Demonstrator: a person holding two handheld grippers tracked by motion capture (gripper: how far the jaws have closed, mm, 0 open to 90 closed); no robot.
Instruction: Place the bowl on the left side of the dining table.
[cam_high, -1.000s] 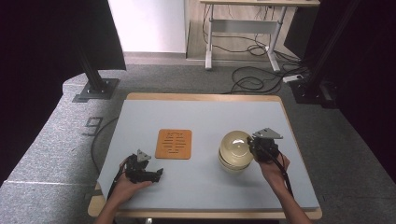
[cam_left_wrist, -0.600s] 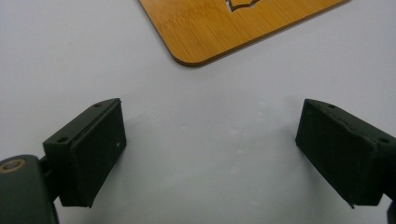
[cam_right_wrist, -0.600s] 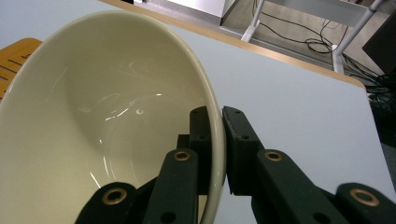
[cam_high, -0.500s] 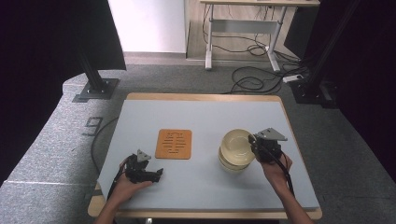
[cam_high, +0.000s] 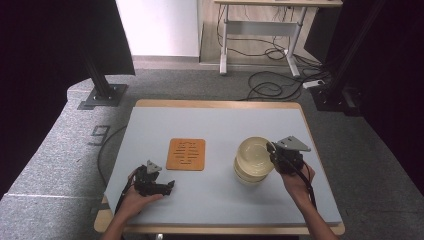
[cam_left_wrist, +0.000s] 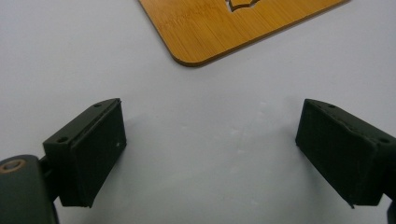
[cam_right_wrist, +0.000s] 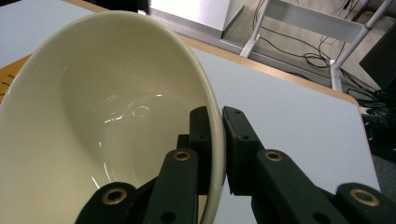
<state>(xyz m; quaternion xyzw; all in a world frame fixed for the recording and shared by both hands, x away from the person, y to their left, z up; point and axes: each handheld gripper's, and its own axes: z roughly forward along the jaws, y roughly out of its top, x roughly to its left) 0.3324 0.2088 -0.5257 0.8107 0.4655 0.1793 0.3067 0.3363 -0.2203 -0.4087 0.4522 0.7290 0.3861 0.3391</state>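
A cream bowl (cam_high: 252, 150) (cam_right_wrist: 107, 121) is tilted just above a second cream bowl (cam_high: 247, 174) at the table's right. My right gripper (cam_high: 273, 151) (cam_right_wrist: 220, 116) is shut on the upper bowl's right rim, one jaw inside and one outside. An orange bamboo trivet (cam_high: 186, 154) (cam_left_wrist: 224, 28) lies flat at the table's middle. My left gripper (cam_high: 169, 186) (cam_left_wrist: 210, 154) rests low at the near left, a little short of the trivet's corner. Its jaws stand wide open over bare table.
The blue-grey table (cam_high: 215, 125) has a wooden edge. Beyond its far edge stand a desk frame (cam_high: 260, 35) with loose cables (cam_high: 270, 85) on the floor and a black stand base (cam_high: 102, 95) at the left.
The right gripper has raised the upper bowl slightly and tilted it off the one below. The left gripper has stayed where it was.
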